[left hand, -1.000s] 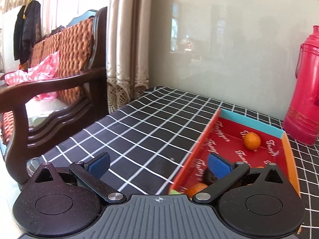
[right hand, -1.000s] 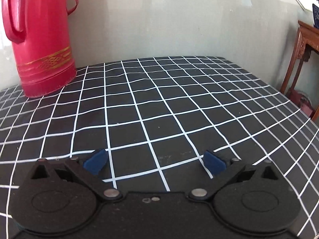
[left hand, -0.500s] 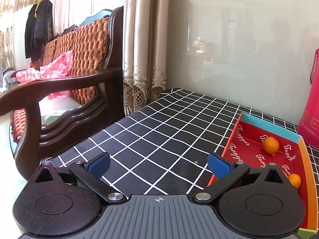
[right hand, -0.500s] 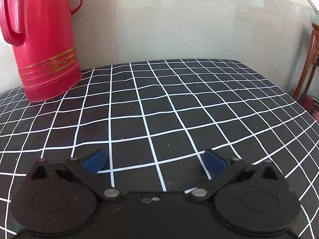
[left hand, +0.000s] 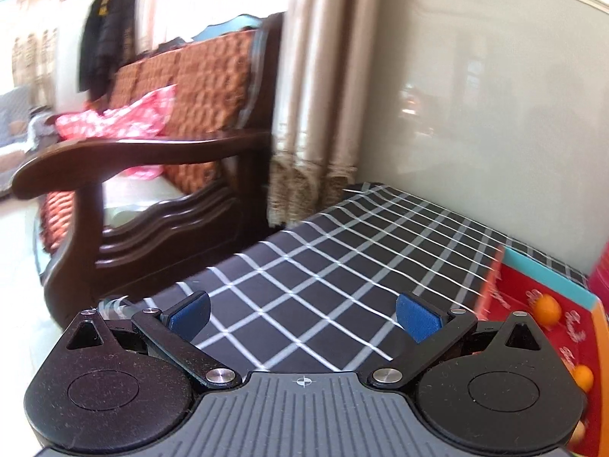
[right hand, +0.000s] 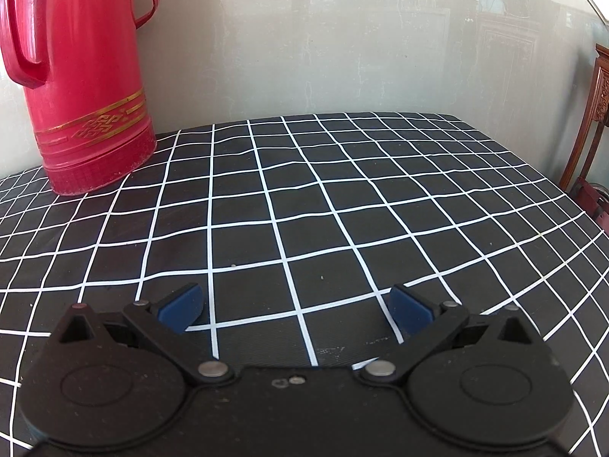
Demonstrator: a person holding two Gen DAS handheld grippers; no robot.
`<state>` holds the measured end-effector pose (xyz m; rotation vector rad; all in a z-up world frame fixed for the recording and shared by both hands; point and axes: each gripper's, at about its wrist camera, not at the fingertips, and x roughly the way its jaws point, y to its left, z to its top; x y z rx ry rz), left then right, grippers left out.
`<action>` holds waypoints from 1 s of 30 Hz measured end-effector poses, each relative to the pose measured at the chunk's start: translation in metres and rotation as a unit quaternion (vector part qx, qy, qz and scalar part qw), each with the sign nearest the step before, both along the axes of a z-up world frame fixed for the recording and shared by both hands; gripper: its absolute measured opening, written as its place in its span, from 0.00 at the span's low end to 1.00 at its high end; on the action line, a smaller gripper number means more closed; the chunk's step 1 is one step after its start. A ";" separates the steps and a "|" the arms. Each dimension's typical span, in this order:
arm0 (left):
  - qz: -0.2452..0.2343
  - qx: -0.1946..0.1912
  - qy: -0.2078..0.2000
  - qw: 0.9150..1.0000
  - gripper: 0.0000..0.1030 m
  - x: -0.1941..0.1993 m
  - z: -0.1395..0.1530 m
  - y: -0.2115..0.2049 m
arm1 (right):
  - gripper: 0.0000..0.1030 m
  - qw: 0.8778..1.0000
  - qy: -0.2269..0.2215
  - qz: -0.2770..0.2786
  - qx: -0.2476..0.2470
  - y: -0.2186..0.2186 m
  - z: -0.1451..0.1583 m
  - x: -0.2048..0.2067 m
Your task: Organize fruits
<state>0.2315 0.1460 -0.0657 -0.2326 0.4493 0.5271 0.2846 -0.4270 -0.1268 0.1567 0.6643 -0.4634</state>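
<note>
— What is seen of the room and the surface?

— Black cloth with a white grid is spread over the tabletop (right hand: 304, 190), which is set against a pale, glossy wall. A red flask (right hand: 82, 87) with a gold band is stood at the back left in the right wrist view, close to the wall. Beside the tabletop, in the blurred left wrist view, a dark wooden armchair (left hand: 152, 160) with orange cushions is seen, with pink cloth (left hand: 121, 118) laid on its seat and curtains (left hand: 316, 95) hung behind it.

— And the fruit?

— A red tray (left hand: 533, 297) with a blue far rim and an orange side rim is placed at the right edge of the left wrist view. Two small oranges are seen in it, well apart: one (left hand: 547, 306) near the far rim, another (left hand: 582, 377) nearer the camera by the orange rim.

— How are the tongs held?

— The left tongs (left hand: 303, 314) are spread wide over bare cloth, just left of the tray, with nothing between the blue pads. The right tongs (right hand: 296, 309) are likewise spread wide above bare cloth, and nothing is gripped.
</note>
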 end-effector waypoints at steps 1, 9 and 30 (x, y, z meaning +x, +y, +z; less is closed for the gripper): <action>0.008 -0.010 0.000 1.000 1.00 -0.001 -0.001 0.007 | 0.95 1.000 0.000 0.000 0.000 0.000 0.000 0.000; 0.055 -0.051 0.010 0.997 1.00 -0.001 -0.015 0.051 | 0.95 1.000 0.000 0.000 0.000 0.000 0.000 0.000; -0.002 0.005 -0.017 1.000 1.00 0.002 0.000 -0.019 | 0.95 1.000 0.000 0.000 0.001 0.001 0.000 0.000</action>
